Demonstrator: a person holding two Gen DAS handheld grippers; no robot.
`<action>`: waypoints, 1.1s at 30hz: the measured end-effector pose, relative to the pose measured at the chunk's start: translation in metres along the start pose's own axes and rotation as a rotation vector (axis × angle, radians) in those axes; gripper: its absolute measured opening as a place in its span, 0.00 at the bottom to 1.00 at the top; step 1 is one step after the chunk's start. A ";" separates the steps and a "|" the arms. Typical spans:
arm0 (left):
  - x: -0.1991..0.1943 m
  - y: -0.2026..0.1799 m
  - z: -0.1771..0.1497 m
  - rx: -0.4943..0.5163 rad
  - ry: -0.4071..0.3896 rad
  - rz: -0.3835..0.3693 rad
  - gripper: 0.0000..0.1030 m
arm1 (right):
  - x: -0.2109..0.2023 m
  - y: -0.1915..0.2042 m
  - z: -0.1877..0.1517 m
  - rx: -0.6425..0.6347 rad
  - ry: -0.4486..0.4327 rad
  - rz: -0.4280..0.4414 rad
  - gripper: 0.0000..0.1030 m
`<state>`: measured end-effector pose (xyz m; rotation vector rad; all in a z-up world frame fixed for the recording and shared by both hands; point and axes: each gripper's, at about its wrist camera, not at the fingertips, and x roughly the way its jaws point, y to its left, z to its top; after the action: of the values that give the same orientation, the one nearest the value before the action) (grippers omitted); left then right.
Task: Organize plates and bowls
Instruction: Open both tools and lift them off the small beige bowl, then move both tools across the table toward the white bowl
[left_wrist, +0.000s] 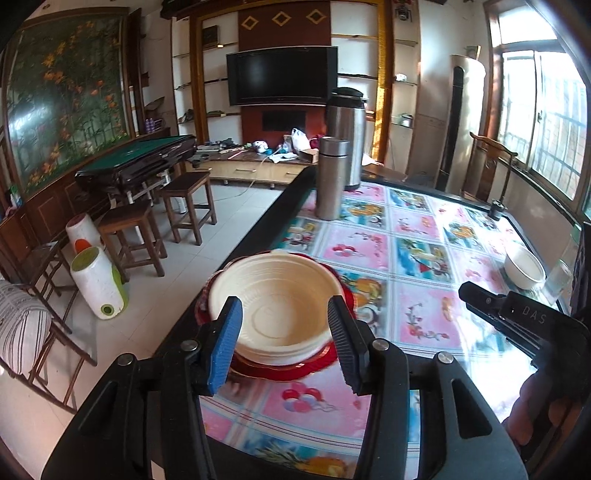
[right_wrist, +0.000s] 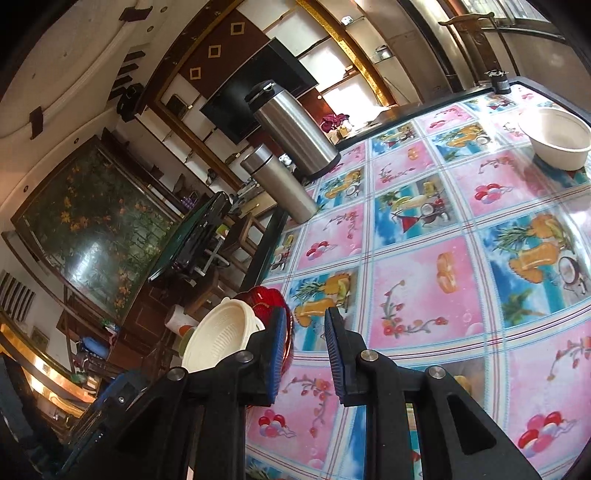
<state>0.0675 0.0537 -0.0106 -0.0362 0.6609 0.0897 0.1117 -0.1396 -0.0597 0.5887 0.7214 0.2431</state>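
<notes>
While both hand-held grippers (left_wrist: 284, 332) (right_wrist: 304, 354) gape empty, two cream bowls (left_wrist: 275, 314) (left_wrist: 524, 267) and one red plate (left_wrist: 288, 363) show.

the letters "das" stand in pale relief on the black body of the right gripper (left_wrist: 480, 299), seen in the left wrist view well to the right of the left gripper's (left_wrist: 286, 343) spread jaws. faint embossed lettering shows on the outer wall of the cream bowl (right_wrist: 218, 339) just left of the right gripper's own jaws in the right wrist view (too small and blurred to read). a small mark sits on the lower bezel of the television (left_wrist: 282, 74), far ahead of the left jaws, also unreadable. the tablecloth (left_wrist: 424, 258) between them carries pictures only, no legible words.
</notes>
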 end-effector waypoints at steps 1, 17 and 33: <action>-0.002 -0.007 -0.002 0.007 0.000 -0.006 0.46 | -0.006 -0.005 0.001 0.005 -0.008 -0.001 0.24; -0.008 -0.105 -0.012 0.138 0.024 -0.078 0.46 | -0.083 -0.104 0.023 0.137 -0.114 -0.050 0.28; 0.042 -0.169 -0.081 0.216 0.323 -0.235 0.55 | -0.130 -0.228 0.008 0.289 -0.155 -0.230 0.28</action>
<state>0.0673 -0.1166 -0.0999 0.0817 0.9804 -0.2185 0.0240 -0.3805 -0.1163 0.7829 0.6718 -0.1215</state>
